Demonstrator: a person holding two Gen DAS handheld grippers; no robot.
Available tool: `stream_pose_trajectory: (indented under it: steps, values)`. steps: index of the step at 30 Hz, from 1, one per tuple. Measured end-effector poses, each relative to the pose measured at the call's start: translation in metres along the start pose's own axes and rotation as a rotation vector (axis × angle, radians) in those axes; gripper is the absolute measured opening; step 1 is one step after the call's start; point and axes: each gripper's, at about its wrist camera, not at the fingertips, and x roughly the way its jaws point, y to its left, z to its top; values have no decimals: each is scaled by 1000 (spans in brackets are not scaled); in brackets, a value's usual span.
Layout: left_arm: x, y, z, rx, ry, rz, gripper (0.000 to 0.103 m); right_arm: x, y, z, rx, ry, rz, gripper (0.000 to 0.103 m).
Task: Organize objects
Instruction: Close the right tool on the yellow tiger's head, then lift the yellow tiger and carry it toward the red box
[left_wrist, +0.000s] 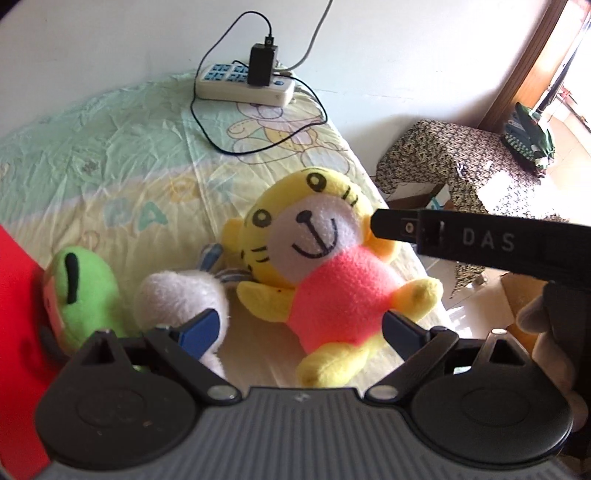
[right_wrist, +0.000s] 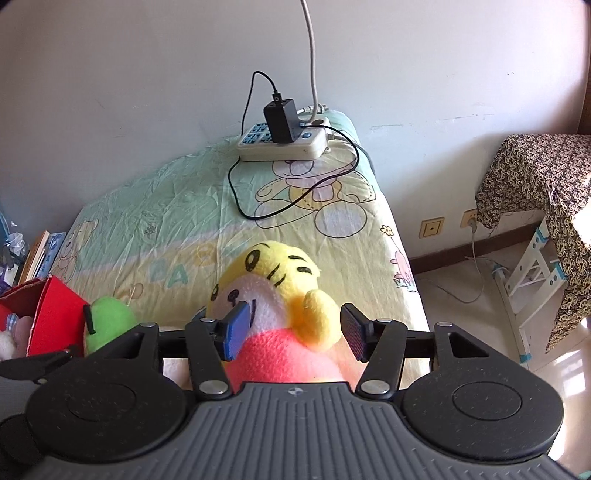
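A yellow tiger plush in a pink shirt (left_wrist: 325, 266) lies on its back on the bed. My left gripper (left_wrist: 301, 328) is open just in front of its legs, its left pad over a white plush (left_wrist: 177, 295). A green plush (left_wrist: 85, 291) lies further left beside a red box (left_wrist: 18, 295). My right gripper (right_wrist: 295, 332) is open and straddles the tiger's head and shoulder (right_wrist: 277, 295) without closing on it. A finger of the right gripper (left_wrist: 399, 225) shows in the left wrist view, touching the tiger's ear. The green plush (right_wrist: 109, 321) and red box (right_wrist: 51, 314) show at the left.
A power strip with a black charger (right_wrist: 284, 140) and its black cable (right_wrist: 280, 210) lie at the far end of the bed. A cloth-covered table (right_wrist: 535, 177) stands right. Books (right_wrist: 40, 254) stand at the left. The bed's right edge drops to a tiled floor (right_wrist: 465, 325).
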Motion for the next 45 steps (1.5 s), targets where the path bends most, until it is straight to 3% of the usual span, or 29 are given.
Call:
stream_pose_trajectory:
  steps: [6,15,16,22,30,34,39,45]
  values:
    - [23,-5,8,8,29,-113,95,33,-23,4,66,84,62,59]
    - [62,7,15,-14,103,-171,96,66,-33,6,193,187,291,64]
    - [63,8,16,-14,104,-179,99,69,-33,5,200,201,311,64]
    - [66,7,16,12,73,-177,101,73,-29,3,183,229,337,65]
    - [62,-2,8,53,59,-193,97,53,-33,-1,193,248,359,53]
    - [50,-2,4,56,41,-208,87,32,-29,-5,174,242,358,51]
    - [35,-5,-3,59,23,-227,86,8,-21,-14,160,233,358,49]
    - [0,-12,-16,83,-58,-202,86,-24,3,-18,97,176,374,48]
